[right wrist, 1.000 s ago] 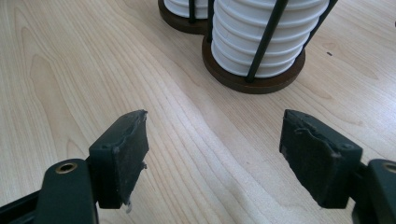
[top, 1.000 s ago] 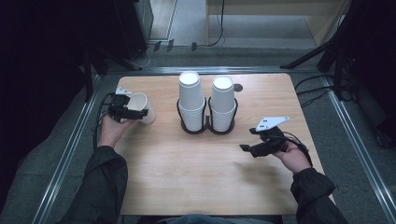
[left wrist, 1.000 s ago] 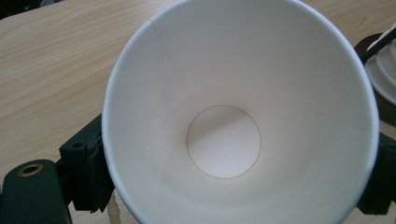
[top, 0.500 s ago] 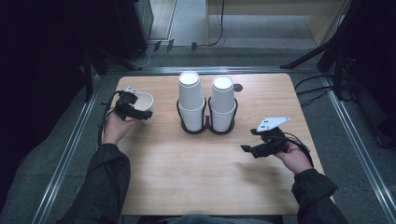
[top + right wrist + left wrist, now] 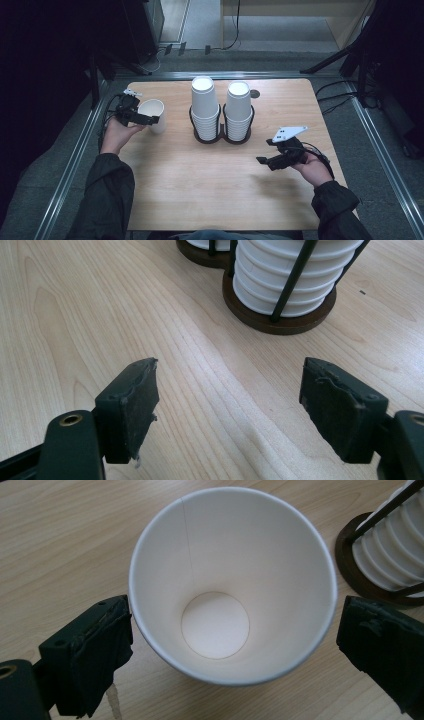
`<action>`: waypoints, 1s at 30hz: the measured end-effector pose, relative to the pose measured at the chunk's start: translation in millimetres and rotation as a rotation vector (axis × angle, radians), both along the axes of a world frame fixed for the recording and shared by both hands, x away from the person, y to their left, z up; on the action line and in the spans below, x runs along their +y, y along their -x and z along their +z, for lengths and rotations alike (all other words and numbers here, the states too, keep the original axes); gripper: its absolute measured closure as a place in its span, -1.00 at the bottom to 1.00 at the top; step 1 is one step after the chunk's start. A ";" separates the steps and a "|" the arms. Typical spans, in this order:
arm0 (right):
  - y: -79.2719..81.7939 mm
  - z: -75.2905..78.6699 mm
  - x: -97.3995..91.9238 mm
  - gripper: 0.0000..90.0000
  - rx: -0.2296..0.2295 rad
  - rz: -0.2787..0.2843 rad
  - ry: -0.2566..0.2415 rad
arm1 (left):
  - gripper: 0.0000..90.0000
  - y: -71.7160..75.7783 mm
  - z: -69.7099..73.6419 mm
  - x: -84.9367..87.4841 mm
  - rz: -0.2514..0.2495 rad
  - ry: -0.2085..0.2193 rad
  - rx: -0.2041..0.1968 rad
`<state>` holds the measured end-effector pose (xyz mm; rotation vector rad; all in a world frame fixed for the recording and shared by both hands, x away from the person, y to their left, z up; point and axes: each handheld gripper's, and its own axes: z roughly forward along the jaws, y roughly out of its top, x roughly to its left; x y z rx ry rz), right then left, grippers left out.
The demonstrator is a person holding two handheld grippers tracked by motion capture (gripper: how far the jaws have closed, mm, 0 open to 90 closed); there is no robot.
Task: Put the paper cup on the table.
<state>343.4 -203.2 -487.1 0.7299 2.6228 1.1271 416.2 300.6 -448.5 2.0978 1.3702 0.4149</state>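
Note:
A white paper cup (image 5: 157,126) stands upright and empty on the left side of the wooden table (image 5: 200,195). My left gripper (image 5: 149,119) straddles it from the left. In the left gripper view the cup (image 5: 215,555) sits between the jaws of the left gripper (image 5: 235,635), which have just been opening; a small gap shows at the right pad (image 5: 380,645). My right gripper (image 5: 265,151) is over the table's right front, open, with bare wood between its jaws in the right gripper view (image 5: 227,390).
Two tall stacks of white cups (image 5: 205,107) (image 5: 238,110) stand in a dark wire double holder at the table's middle back. The nearer stack (image 5: 295,275) lies ahead of my right gripper. Metal rails run along both table sides.
The cup went from tilted in the left gripper to standing upright on the table, slightly nearer the stacks. The left jaws spread apart from it. The right hand stayed still.

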 end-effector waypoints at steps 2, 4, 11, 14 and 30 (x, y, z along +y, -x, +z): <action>0.2 0.0 0.1 -0.48 0.002 -0.001 0.003 | -0.97 1.4 3.2 1.3 0.003 0.004 0.001; 0.9 0.1 -0.1 -0.48 0.000 -0.001 0.009 | -0.98 2.9 7.6 2.0 0.007 0.008 -0.001; 0.8 0.0 -1.2 -0.48 -0.001 0.002 0.011 | -0.98 9.1 22.8 3.9 0.010 0.012 0.010; 0.9 0.0 -1.4 -0.48 0.000 0.002 0.014 | -0.96 13.9 25.2 2.0 -0.011 0.001 0.022; 0.1 2.0 -1.7 -0.48 -0.001 0.004 0.006 | -0.96 32.8 33.9 -11.2 -0.111 0.061 0.018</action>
